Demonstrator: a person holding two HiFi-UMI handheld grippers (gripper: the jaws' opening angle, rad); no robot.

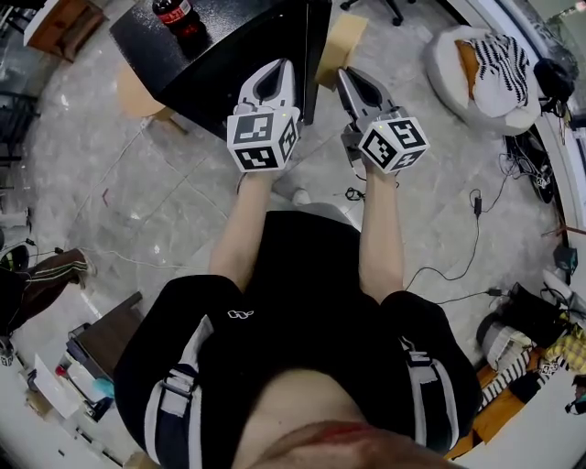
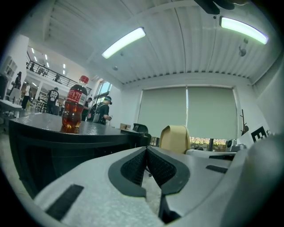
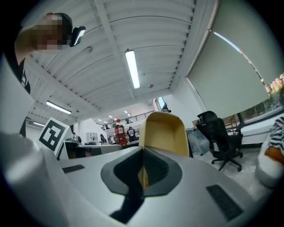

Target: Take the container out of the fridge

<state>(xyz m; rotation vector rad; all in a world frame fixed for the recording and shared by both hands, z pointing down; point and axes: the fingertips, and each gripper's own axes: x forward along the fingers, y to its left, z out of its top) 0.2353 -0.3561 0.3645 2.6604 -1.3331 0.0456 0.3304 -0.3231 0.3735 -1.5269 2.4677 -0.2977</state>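
Note:
No fridge or container shows in any view. My left gripper (image 1: pixel 279 66) is held out in front of the person's body, jaws shut with nothing between them; its own view shows the tips (image 2: pixel 146 148) meeting. My right gripper (image 1: pixel 345 73) is beside it, a little to the right, also shut and empty, with its tips (image 3: pixel 143 150) closed together. Both point toward a black table (image 1: pixel 229 46). A red-labelled cola bottle (image 1: pixel 179 16) stands on that table, well beyond the left gripper; it also appears in the gripper views as the bottle (image 2: pixel 74 106) and, far off, the bottle (image 3: pixel 119 132).
A tan chair (image 1: pixel 343 41) stands just past the right gripper, at the table's corner. A white beanbag (image 1: pixel 485 69) with striped cloth lies at the right. A black office chair (image 3: pixel 219 137) stands further right. Cables (image 1: pixel 458 266) trail over the marble floor. Boxes and clutter sit at both lower sides.

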